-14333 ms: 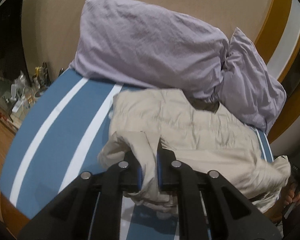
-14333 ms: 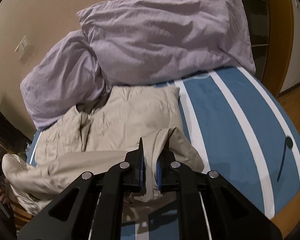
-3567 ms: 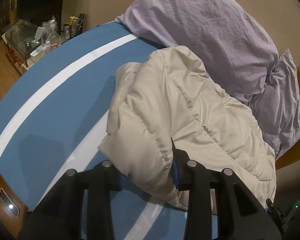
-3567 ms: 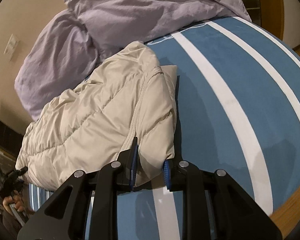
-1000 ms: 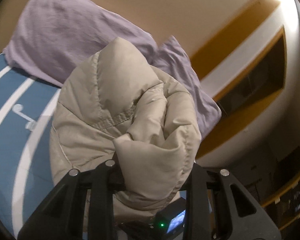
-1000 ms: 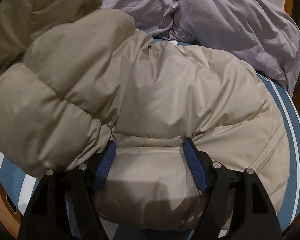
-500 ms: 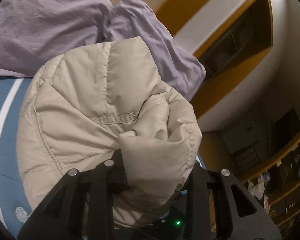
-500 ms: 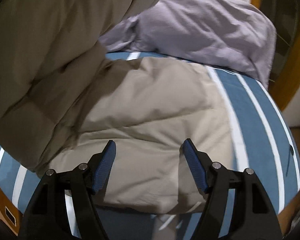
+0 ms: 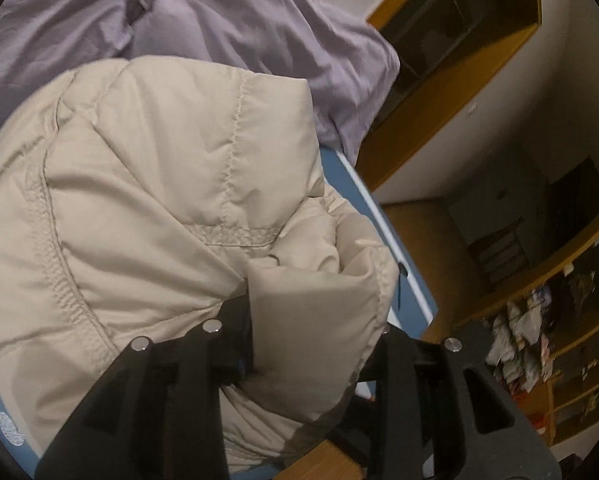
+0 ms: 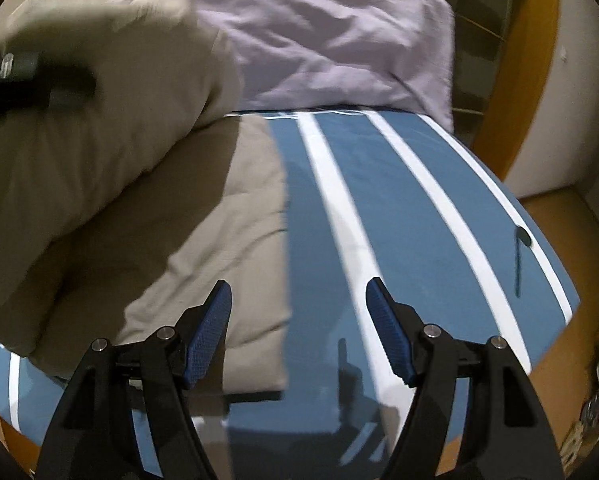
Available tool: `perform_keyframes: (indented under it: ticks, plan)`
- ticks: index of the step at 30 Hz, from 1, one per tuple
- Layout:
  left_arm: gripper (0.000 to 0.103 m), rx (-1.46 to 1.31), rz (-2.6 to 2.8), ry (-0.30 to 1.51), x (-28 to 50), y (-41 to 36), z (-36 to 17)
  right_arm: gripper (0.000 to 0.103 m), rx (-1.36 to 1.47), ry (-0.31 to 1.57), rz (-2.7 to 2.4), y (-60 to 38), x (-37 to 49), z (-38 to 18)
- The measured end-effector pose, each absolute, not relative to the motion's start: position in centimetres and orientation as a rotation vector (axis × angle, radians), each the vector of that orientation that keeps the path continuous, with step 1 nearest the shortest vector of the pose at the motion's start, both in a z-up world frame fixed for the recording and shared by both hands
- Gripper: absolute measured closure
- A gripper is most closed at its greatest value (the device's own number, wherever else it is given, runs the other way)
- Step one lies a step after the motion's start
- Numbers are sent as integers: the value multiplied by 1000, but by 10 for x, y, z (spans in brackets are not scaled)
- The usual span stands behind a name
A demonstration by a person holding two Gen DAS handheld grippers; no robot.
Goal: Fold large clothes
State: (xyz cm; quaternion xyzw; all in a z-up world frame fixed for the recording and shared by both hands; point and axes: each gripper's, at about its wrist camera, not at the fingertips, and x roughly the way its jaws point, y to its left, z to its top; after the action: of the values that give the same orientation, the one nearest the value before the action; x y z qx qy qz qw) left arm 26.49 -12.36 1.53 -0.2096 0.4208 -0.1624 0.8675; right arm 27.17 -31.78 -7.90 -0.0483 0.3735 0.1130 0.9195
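From the left wrist, the left tool is clamped on a thick fold of the beige jacket, lifted above the bed; only here do the far shelves show. From the right wrist, the right tool hangs wide open and empty above the striped bedcover, the jacket lying to its left, the pillow beyond. Half a second ago the jacket lay directly between its fingers.
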Motion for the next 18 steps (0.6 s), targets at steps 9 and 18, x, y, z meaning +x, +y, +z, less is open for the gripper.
perform_keyframes:
  ticks: [9,18]
  plan:
    - [43,-307,-324,902,266,-153,18,32,-14,790,132,-364,279,-73]
    - [18,-316,-314,821,234,-128,62,32,40,753,111,-374,281,-51]
